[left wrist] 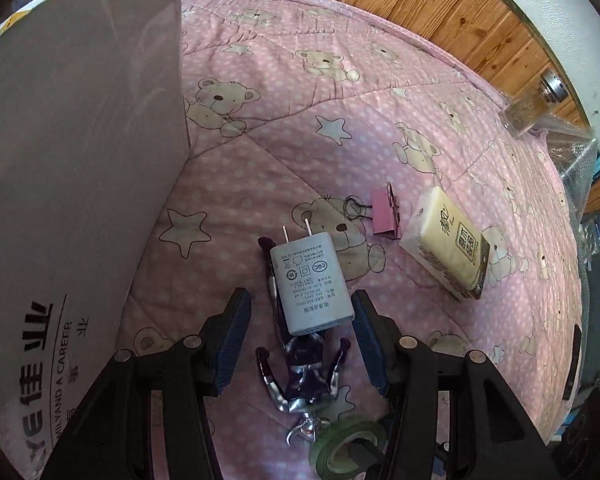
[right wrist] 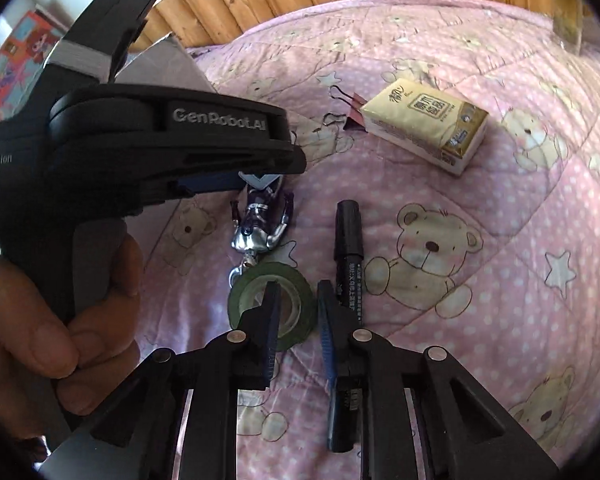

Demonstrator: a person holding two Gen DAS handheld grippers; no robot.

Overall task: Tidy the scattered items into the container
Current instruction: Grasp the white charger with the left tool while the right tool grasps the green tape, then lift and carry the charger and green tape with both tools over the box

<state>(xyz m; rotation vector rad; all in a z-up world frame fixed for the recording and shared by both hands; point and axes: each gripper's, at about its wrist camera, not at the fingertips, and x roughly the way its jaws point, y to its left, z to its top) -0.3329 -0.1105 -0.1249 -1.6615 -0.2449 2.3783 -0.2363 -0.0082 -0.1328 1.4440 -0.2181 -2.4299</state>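
Left wrist view: left gripper is spread wide, its blue-padded fingers on either side of a grey charger plug without touching it. The plug lies with its two prongs pointing away from the camera, and rests partly on a purple and silver figure keychain that lies on the pink bear-print quilt. A roll of green tape lies at the bottom edge, just beside the keychain's clasp. A pink binder clip lies beyond the plug, with a yellow tissue pack just beside it on the right. The grey wall of a cardboard box fills the left side. A glass jar with a metal lid stands far off at the quilt's edge, next to wooden wall panelling.

Right wrist view: right gripper stands at a narrow opening and holds nothing. Its left finger overlaps the tape roll; its right finger overlaps a black marker, which lies lengthwise along the quilt. Contact with either item cannot be determined. The keychain lies just beyond the tape. The left gripper body crosses the upper left, held by a hand at the handle. The tissue pack partly hides the binder clip behind it.
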